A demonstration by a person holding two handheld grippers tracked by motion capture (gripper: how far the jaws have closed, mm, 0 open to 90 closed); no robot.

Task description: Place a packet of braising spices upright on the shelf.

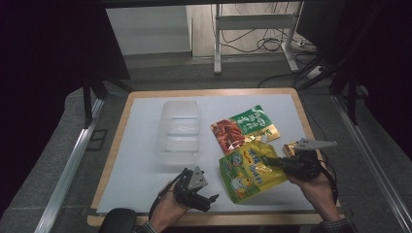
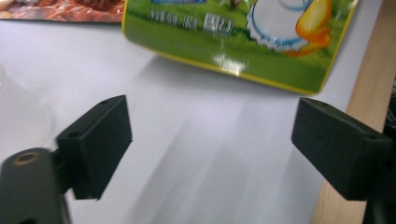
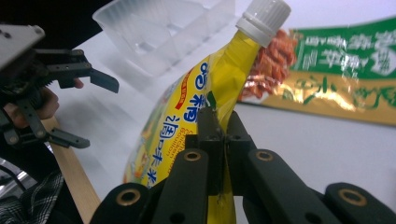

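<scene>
High view: a white mat (image 1: 145, 160) covers a wood-edged table (image 1: 116, 141), set on grey flooring with metal rails along both sides; at twelve o'clock beyond the table stand the legs of a white frame (image 1: 217, 43) with cables looped on the floor, and the rest of the room is dark. Near the mat's centre, slightly toward eleven o'clock, sits a clear plastic container (image 1: 179, 127) with dividers, and nothing can be made out inside it. At about two o'clock from it lies a red and green snack packet (image 1: 245, 127), flat on the mat. The yellow spouted pouch (image 1: 248, 170) is at five o'clock on the mat, its white-capped spout overlapping the packet's near edge. The right gripper (image 1: 272, 161) comes in from four o'clock, its jaws clamped tight on the pouch's side just below the spout, which the right gripper view (image 3: 219, 84) shows close up. The left gripper (image 1: 206, 198) hovers at six o'clock, just beside the pouch's lower edge, jaws spread wide with only bare mat between them.
</scene>
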